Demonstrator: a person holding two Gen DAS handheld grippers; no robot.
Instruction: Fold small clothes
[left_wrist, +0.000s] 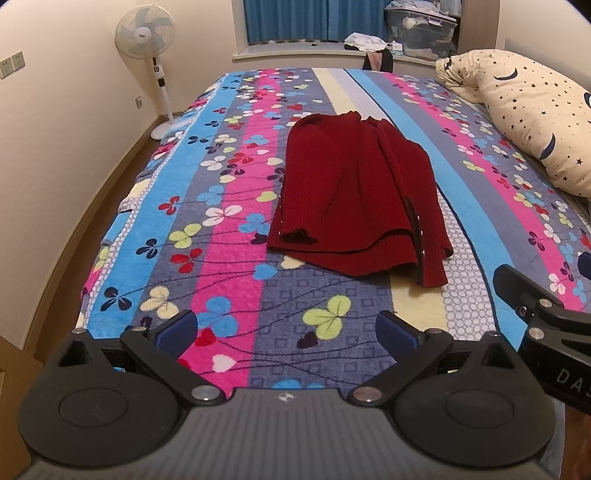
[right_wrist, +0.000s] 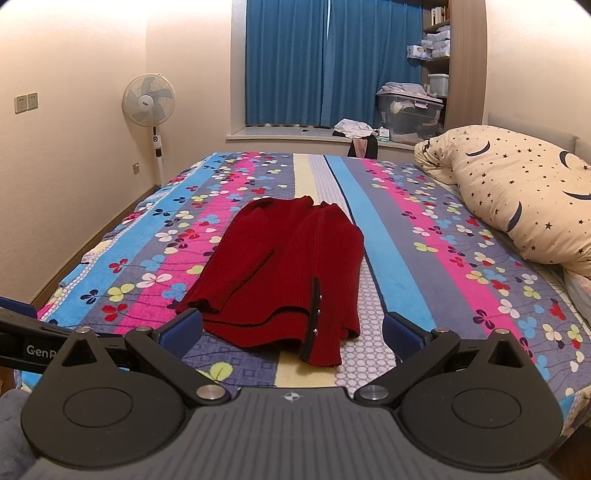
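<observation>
A dark red knitted sweater (left_wrist: 354, 199) lies flat on the bed, both sleeves folded in over its body, hem toward me; a black-trimmed cuff sticks out at its near right. In the right wrist view the sweater (right_wrist: 284, 273) lies just beyond the fingers. My left gripper (left_wrist: 286, 330) hovers open over the blanket, short of the hem, nothing between its blue pads. My right gripper (right_wrist: 291, 330) is open too, close to the hem, holding nothing. Part of the right gripper's black body (left_wrist: 535, 306) shows at the right edge of the left wrist view.
The bed carries a striped clover-print blanket (left_wrist: 221, 206). A star-and-moon duvet roll (right_wrist: 517, 199) lies along the right side. A standing fan (right_wrist: 149, 107) is by the left wall. Blue curtains, a window ledge with clothes and a storage box (right_wrist: 410, 118) are at the back.
</observation>
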